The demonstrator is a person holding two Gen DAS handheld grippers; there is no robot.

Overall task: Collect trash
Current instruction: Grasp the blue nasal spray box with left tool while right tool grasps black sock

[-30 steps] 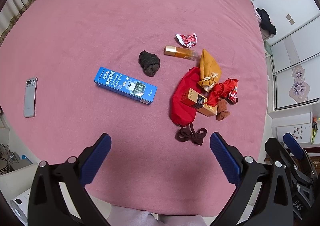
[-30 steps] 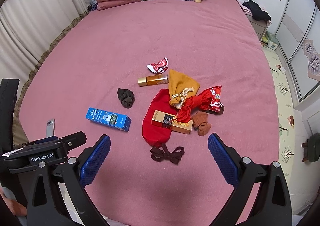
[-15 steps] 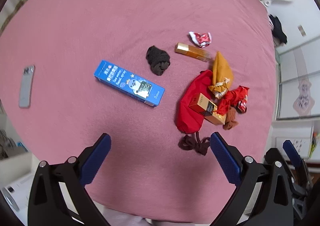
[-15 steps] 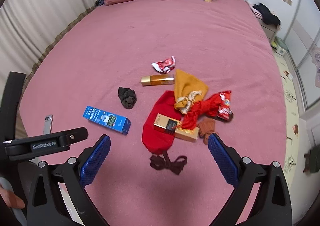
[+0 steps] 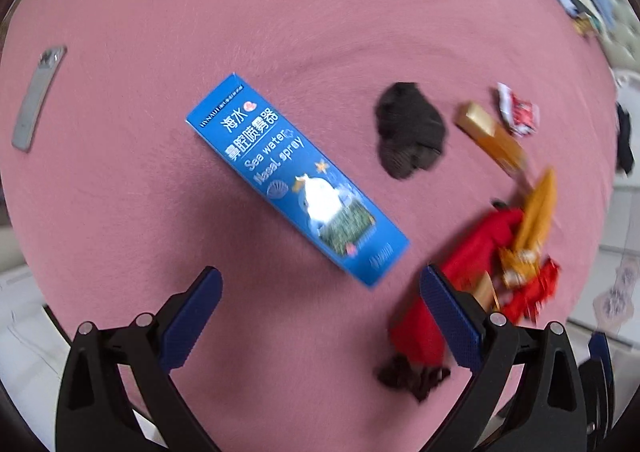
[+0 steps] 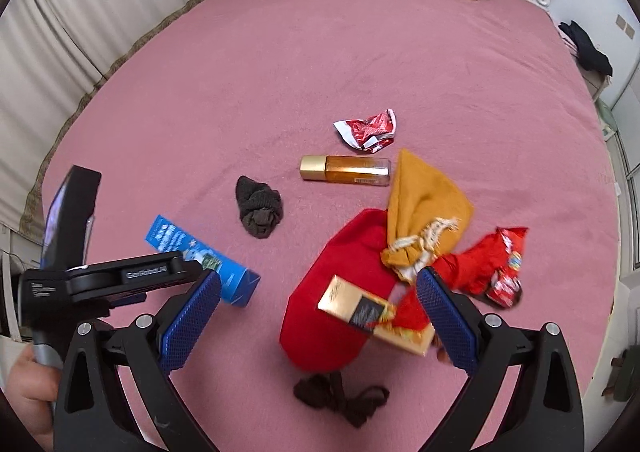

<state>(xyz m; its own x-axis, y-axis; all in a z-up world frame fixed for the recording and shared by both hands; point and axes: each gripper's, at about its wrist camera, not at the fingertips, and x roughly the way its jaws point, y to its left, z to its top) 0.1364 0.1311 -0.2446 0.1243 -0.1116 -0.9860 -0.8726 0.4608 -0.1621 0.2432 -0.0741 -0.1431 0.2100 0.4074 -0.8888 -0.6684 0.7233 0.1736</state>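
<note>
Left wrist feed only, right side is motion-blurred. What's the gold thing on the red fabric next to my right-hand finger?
Observer: A gold-and-black rectangular cardboard carton, lying flat on top of a red cloth pouch.
Operator: And the red blur past it, far right?
Observer: A shiny red plastic snack wrapper, crumpled, lying to the right of a mustard drawstring cloth bag.
Operator: I can barely see the right claw. What state is it in?
Observer: The right claw is open and empty, held above the pouch and carton and touching neither.
</note>
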